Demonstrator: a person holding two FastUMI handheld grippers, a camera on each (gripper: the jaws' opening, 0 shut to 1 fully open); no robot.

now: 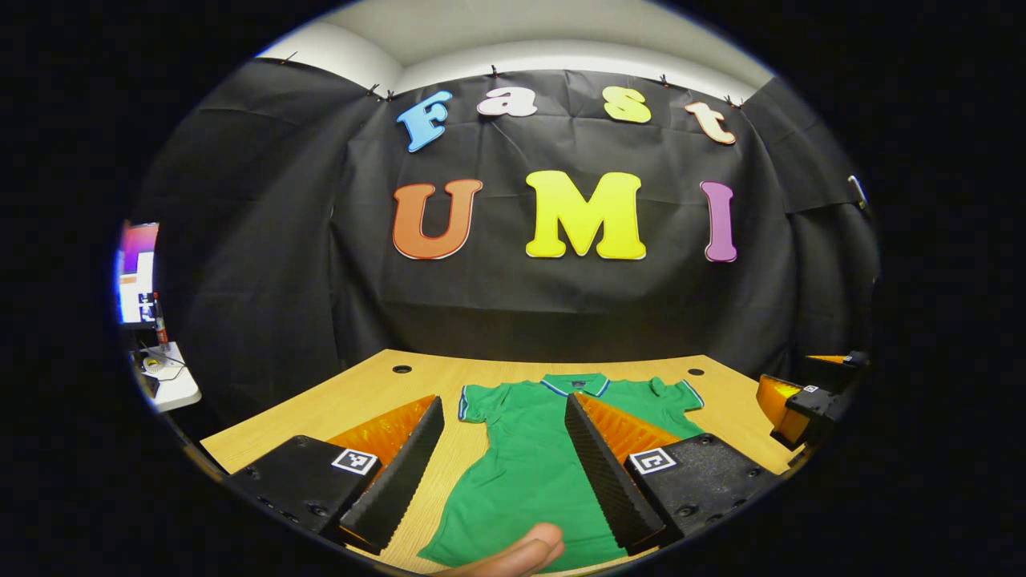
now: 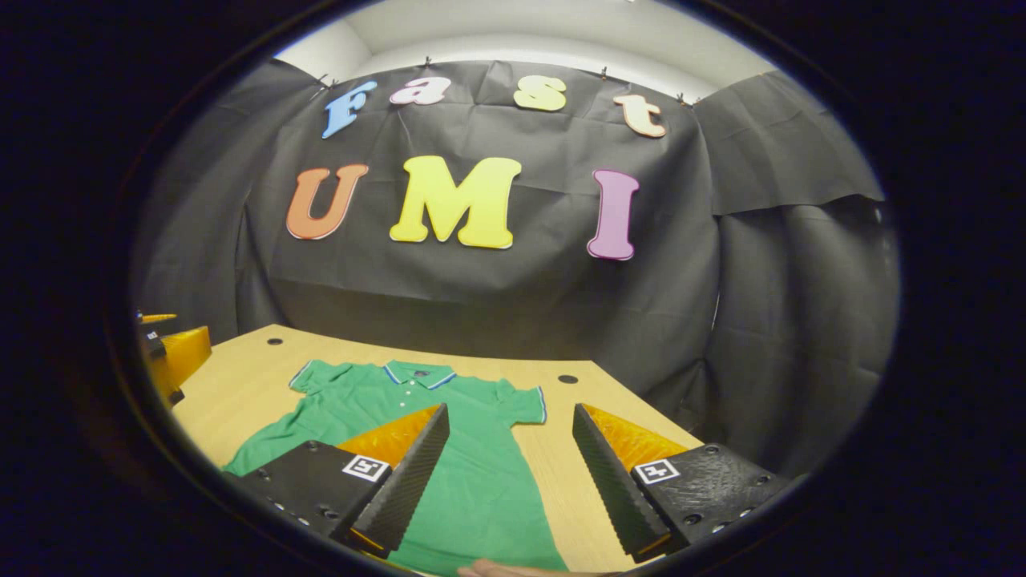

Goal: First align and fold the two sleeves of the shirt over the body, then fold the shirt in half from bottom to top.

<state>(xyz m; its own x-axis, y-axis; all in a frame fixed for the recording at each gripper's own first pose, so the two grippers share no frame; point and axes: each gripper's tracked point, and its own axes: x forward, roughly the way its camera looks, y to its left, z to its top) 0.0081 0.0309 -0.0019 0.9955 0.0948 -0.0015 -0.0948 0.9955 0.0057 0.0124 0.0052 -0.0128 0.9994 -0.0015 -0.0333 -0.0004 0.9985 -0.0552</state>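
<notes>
A green polo shirt (image 1: 525,457) lies flat on the wooden table (image 1: 353,397), collar toward the back wall, both short sleeves spread out. My left gripper (image 1: 505,473) hovers open over the shirt's left half, its fingers wide apart with nothing between them. In the right gripper view the same shirt (image 2: 473,473) lies below my right gripper (image 2: 509,481), which is open above the shirt's right side and the bare wood beside it. The other gripper (image 1: 801,405) shows at the right edge of the left gripper view. A fingertip (image 1: 521,553) rests low over the shirt's hem.
The table has round cable holes (image 1: 401,369) near its back corners. A black cloth wall (image 1: 561,304) rises right behind it. A small white side table (image 1: 164,381) with clutter and a lit screen stands off to the left.
</notes>
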